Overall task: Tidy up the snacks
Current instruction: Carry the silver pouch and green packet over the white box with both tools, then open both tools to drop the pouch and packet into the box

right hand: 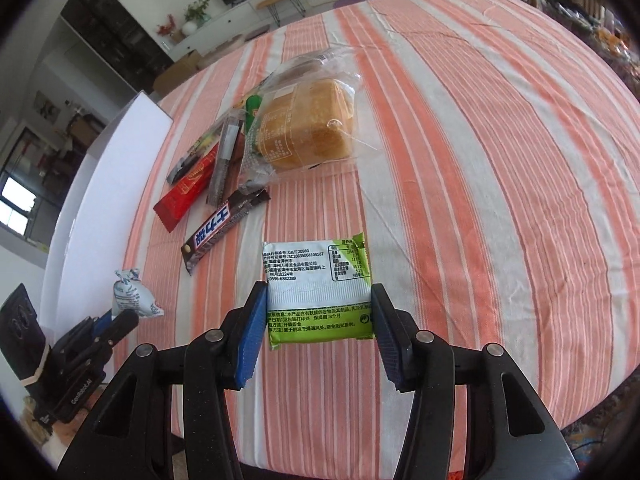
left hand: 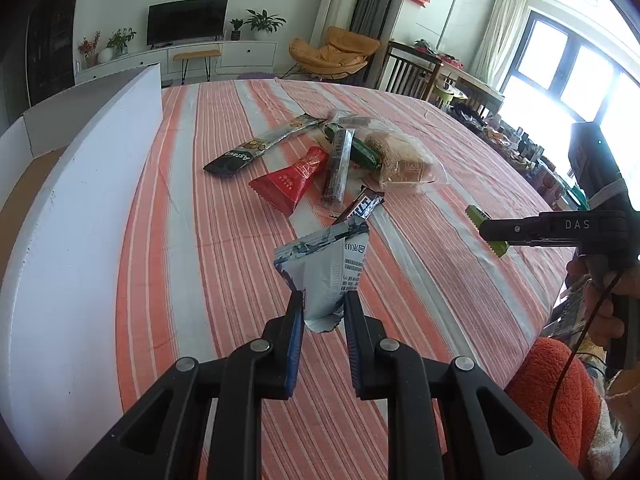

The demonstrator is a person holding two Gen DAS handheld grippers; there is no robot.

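My left gripper [left hand: 323, 300] is shut on a white and blue snack packet [left hand: 326, 270] and holds it above the striped table; it also shows in the right wrist view [right hand: 132, 294]. My right gripper [right hand: 319, 300] is shut on a flat green and white packet [right hand: 320, 292], seen edge-on in the left wrist view [left hand: 486, 230]. A pile of snacks lies mid-table: a red packet [left hand: 294, 180], a dark bar [left hand: 362, 206], a slim dark stick [left hand: 338, 166], a long black and silver packet [left hand: 260, 148], a green packet [left hand: 354, 148] and a bagged bread loaf [left hand: 398, 160].
A white box [left hand: 76, 208] with a tall wall stands along the table's left side. The striped cloth [left hand: 420, 280] covers the table. The person's hand and orange sleeve [left hand: 560, 392] are at the right. Chairs and cluttered shelves lie beyond the far right edge.
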